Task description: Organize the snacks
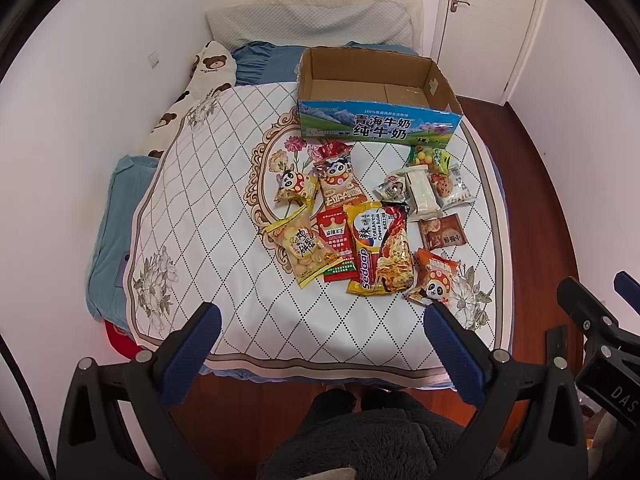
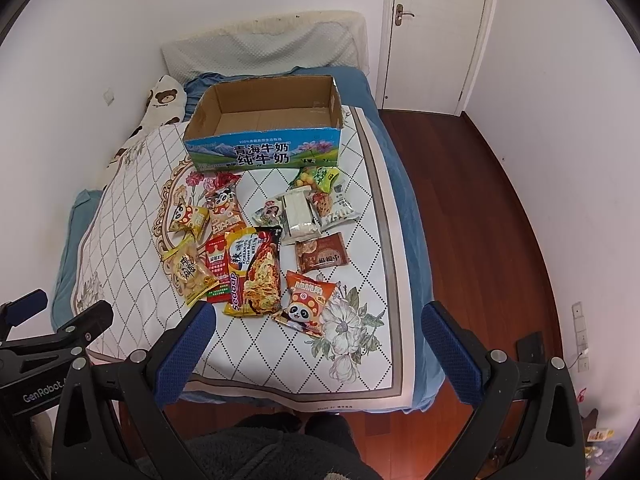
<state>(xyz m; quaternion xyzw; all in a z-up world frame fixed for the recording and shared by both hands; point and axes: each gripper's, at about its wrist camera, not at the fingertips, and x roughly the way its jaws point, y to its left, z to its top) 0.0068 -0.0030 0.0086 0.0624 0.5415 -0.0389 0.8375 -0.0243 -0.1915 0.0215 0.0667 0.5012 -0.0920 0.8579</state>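
Note:
Several snack packets lie on a quilted bed cover [image 1: 192,208] [image 2: 128,216]: a yellow Sedaap noodle pack [image 1: 378,248] [image 2: 250,276], an orange panda pack [image 1: 434,282] [image 2: 306,300], a brown biscuit pack [image 1: 442,232] [image 2: 320,258], a white pack [image 1: 420,192] [image 2: 298,216]. An empty open cardboard milk box [image 1: 376,124] [image 2: 262,154] stands behind them. My left gripper [image 1: 322,322] is open and empty, above the bed's near edge. My right gripper [image 2: 318,320] is open and empty, near the panda pack.
Pillows [image 1: 312,24] and a bear cushion [image 1: 210,64] lie at the bed's head against the wall. A white door [image 2: 432,32] stands at the back right. Wooden floor [image 2: 472,216] runs along the bed's right side. The right gripper's body [image 1: 600,332] shows at the left view's edge.

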